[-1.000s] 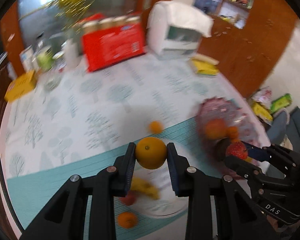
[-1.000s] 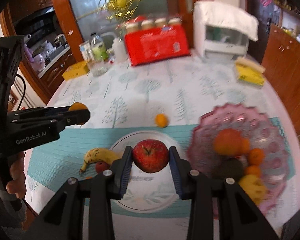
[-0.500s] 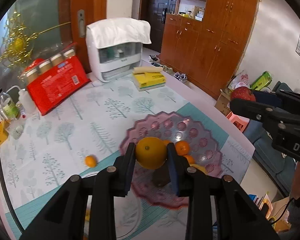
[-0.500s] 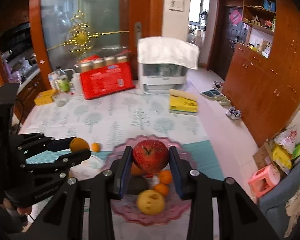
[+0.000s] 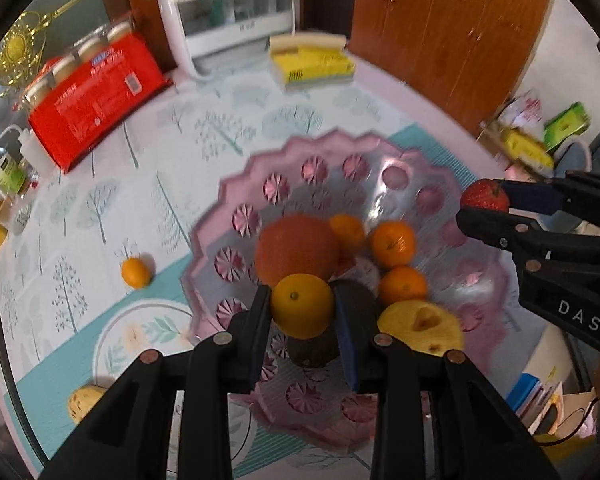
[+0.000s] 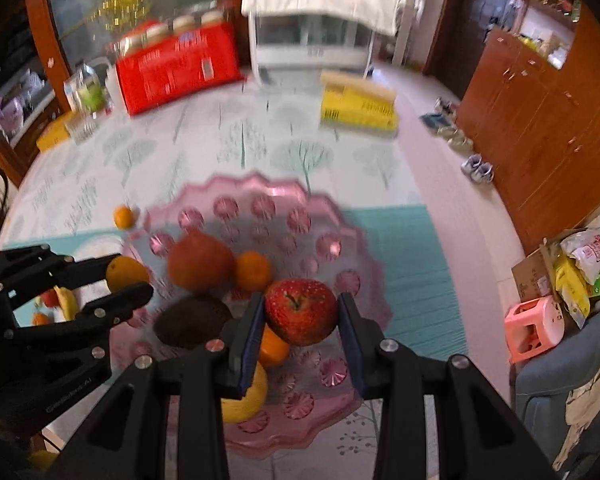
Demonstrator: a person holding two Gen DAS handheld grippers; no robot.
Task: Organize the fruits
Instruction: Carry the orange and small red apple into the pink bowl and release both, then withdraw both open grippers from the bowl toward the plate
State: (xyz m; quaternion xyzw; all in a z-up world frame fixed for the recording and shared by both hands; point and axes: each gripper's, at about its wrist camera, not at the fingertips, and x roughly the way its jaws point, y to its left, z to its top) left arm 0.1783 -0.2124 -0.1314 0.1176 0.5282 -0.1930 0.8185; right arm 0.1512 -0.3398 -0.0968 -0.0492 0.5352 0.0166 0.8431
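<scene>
1. Left gripper (image 5: 302, 312) had its jaws clamped on an orange (image 5: 302, 306), gripped across the middle, held above the near-left part of the pink bowl (image 5: 236, 184). Judged: poised over the pile for a drop-in.
2. Right gripper (image 6: 301, 316) had its jaws clamped on a red apple (image 6: 301, 311), stem toward the camera, held over the bowl's near-centre, above a small tangerine (image 6: 274, 347).
3. Directly below, the bowl held a yellow fruit (image 5: 420, 328), a dark avocado-like fruit (image 6: 194, 320), a big orange-red fruit (image 5: 296, 246) and some tangerines (image 5: 393, 243), bunched near the middle. Judged: the ridged slope rolls fruit inward, so free room lay toward the rim.
4. Both grippers hung over one bowl, side by side but apart; judged risk of a clash, or a dropped fruit knocking the pile.
5. Left of the bowl, a white plate (image 5: 112, 344) held a banana (image 6: 66, 302) and small red and orange fruits; blurred, count unclear.
6. Beyond it, one loose tangerine (image 5: 135, 273) lay on the tablecloth (image 5: 100, 200), apart from the bowl. Judged: not yet collected.
7. Farthest: red pack (image 5: 96, 100), yellow stack (image 5: 312, 66), white appliance (image 5: 232, 28) near the table's far edge.
</scene>
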